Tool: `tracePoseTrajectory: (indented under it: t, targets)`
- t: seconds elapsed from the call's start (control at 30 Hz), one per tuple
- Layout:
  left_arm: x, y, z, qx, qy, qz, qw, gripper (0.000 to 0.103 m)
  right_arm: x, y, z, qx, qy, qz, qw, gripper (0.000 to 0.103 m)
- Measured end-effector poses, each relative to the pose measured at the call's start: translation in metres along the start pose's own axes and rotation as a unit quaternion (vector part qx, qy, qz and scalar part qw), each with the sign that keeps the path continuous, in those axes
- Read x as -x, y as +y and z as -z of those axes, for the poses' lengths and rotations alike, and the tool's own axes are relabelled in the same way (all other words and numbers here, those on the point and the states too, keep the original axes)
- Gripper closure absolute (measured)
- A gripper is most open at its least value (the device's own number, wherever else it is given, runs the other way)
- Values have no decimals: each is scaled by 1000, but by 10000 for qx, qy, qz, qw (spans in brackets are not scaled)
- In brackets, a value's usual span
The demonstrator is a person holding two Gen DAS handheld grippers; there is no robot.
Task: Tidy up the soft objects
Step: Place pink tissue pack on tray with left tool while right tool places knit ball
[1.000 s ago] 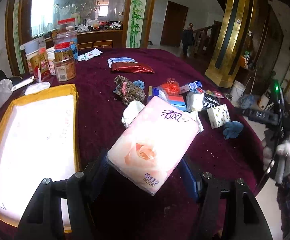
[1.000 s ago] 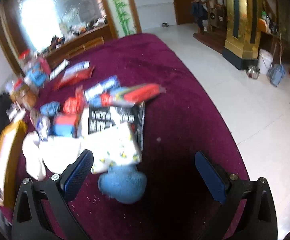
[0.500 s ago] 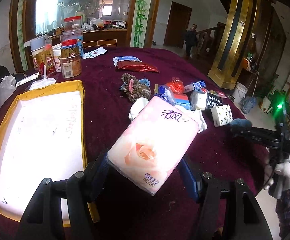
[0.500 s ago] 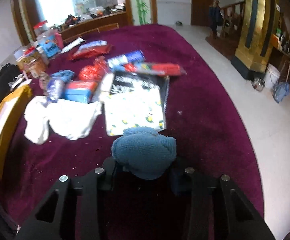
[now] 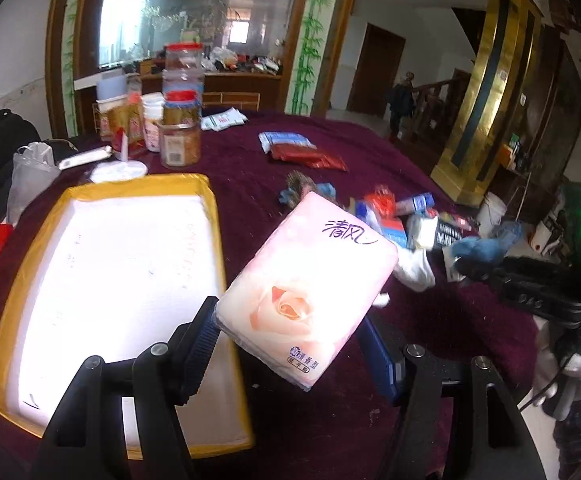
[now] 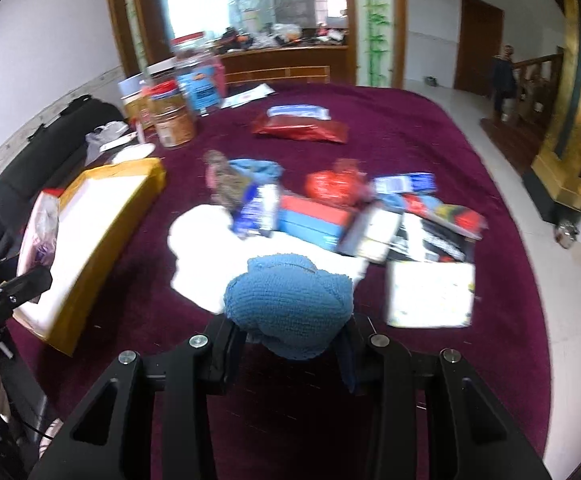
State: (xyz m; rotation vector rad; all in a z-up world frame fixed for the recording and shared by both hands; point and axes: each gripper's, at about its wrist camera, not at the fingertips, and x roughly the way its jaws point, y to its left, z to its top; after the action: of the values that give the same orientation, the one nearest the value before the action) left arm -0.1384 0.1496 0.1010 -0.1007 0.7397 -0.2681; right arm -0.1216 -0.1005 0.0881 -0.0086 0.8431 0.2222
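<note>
My left gripper [image 5: 290,344] is shut on a pink tissue pack [image 5: 310,280] with a rose print, held above the table beside the right edge of the yellow-rimmed white tray [image 5: 206,200]. My right gripper [image 6: 290,336] is shut on a blue knitted cloth [image 6: 290,300], lifted over the maroon tablecloth [image 6: 410,136]. In the left wrist view that blue cloth [image 5: 478,248] and the right gripper [image 5: 466,268] show at the right. A white cloth [image 6: 206,240] and a brown knitted piece [image 6: 226,180] lie in the pile behind.
Snack packets, boxes and a red bag [image 6: 302,130] lie scattered across the table's middle. Jars and bottles [image 5: 180,120] stand at the back left beside the tray. The table's right edge drops to a tiled floor [image 6: 490,152]. A person [image 5: 400,100] stands far off by the stairs.
The right gripper closed on the blue cloth, lifted it off the table and carried it leftward. The left gripper drifted a little with the tissue pack still held.
</note>
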Motion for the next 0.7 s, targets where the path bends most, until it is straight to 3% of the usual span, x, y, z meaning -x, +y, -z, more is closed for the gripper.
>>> tracePoseTrajectory:
  t: [0.17, 0.4, 0.57, 0.7]
  targets:
    - [8, 29, -17, 65, -244, -416, 9988, 32, -18, 48, -26, 267, 96, -453, 9986, 65]
    - [-11, 83, -34, 183, -211, -1097, 9936, 32, -52, 144, -64, 1087, 148, -1089, 9880, 65]
    - [-35, 117, -44, 344, -9, -1226, 9919, 32, -84, 199, -84, 1671, 277, -1188, 9784, 65]
    - [-55, 140, -54, 626, 197, -1147, 9912, 32, -111, 217, -97, 1910, 395, -1059, 9751, 65]
